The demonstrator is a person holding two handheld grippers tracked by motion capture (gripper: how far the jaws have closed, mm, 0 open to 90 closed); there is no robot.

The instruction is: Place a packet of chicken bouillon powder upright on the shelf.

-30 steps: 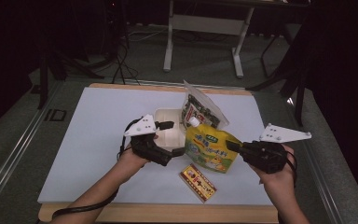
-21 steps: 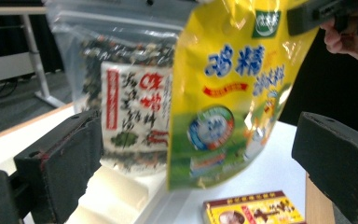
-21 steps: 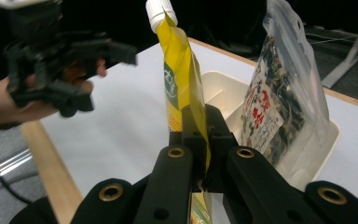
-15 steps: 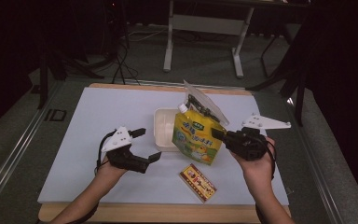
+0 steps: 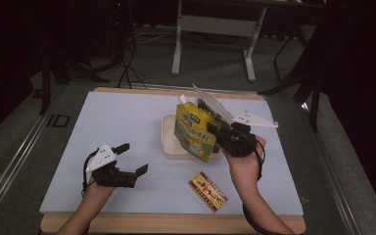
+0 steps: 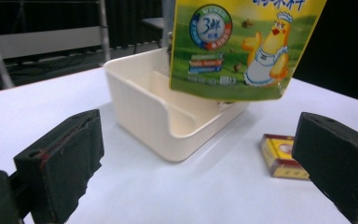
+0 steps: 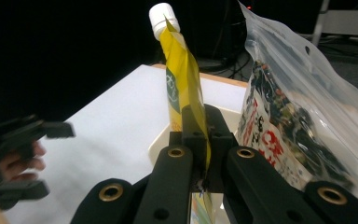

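— The fingers (image 7: pixel 193 135) of the right gripper (image 5: pixel 219 133) were pinched tight on the edge of the yellow pouch (image 5: pixel 194 132), weren't they?

— Yes. Its jaws were pressed on the pouch's side seam, holding it upright and clear of the table (image 5: pixel 103 122), its lower edge hanging over the cream tray (image 5: pixel 169 147). The white cap (image 7: pixel 161 15) pointed up.

— And the left gripper (image 5: pixel 129 161)?

— Its jaws stood spread with nothing between them, low over the table to the tray's left, well apart from the pouch.

— Anything readable on the pouch?

— A round blue badge with a large "3" and a cartoon chicken in a chef's hat and apron on a green field. The smaller lettering was too blurred to read.

— What else was there?

— A clear bag (image 7: pixel 298 107) with red and dark printing stood in the tray just behind the pouch; I couldn't read its writing. A small red and yellow box (image 5: pixel 208 191) lay flat near the table's front edge, its print too small to tell.
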